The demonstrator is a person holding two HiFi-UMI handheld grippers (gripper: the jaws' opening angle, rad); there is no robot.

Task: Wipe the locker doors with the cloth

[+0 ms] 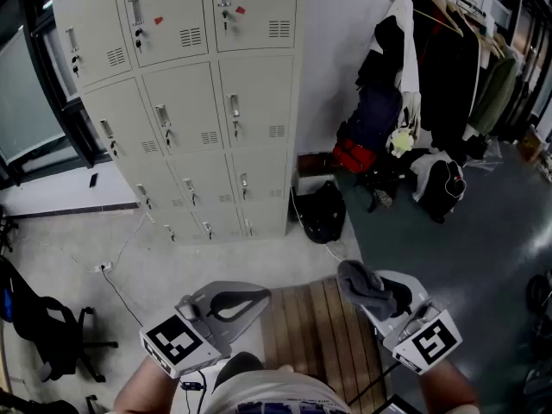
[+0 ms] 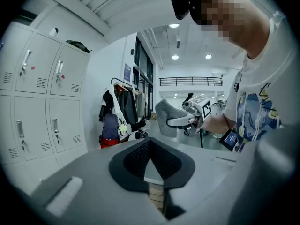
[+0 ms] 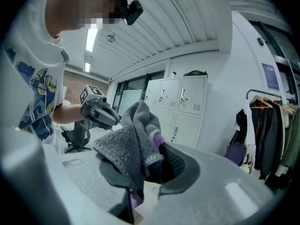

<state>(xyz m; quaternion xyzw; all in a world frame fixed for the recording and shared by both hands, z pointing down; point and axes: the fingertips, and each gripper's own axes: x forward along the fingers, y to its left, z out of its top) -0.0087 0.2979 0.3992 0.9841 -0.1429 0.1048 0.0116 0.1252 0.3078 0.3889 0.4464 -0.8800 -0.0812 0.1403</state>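
**Cloth gripped, lockers not yet reached**

Closest in, the right gripper [image 1: 378,295] has its jaws clamped on the grey cloth [image 1: 360,280]. The right gripper view shows the fabric bunched between the dark pads, with a loose fold standing above them and a corner hanging below. The left gripper [image 1: 259,294] carries nothing. Its jaws meet at the tips, leaving only a small gap behind them through which wooden slats show. Both grippers are held low in front of the person, above a slatted wooden platform [image 1: 315,335] underfoot.

Beyond the platform lies bare floor, with a black bag [image 1: 323,212] sitting just beside the foot of the cabinet. Further on stands the bank of beige lockers [image 1: 198,102], well apart from either gripper, and a loaded clothes rack [image 1: 448,50] stands off to the right against the wall.

I judge that this is the approach stage: the cloth is secured, but no door is being touched. The next move calls for stepping forward and raising the right gripper until a flat face of the cloth meets a door (the loose fold, rather than the hard jaw tips, should make contact). The strokes then need to steer around the handles and keys that stick out from each door
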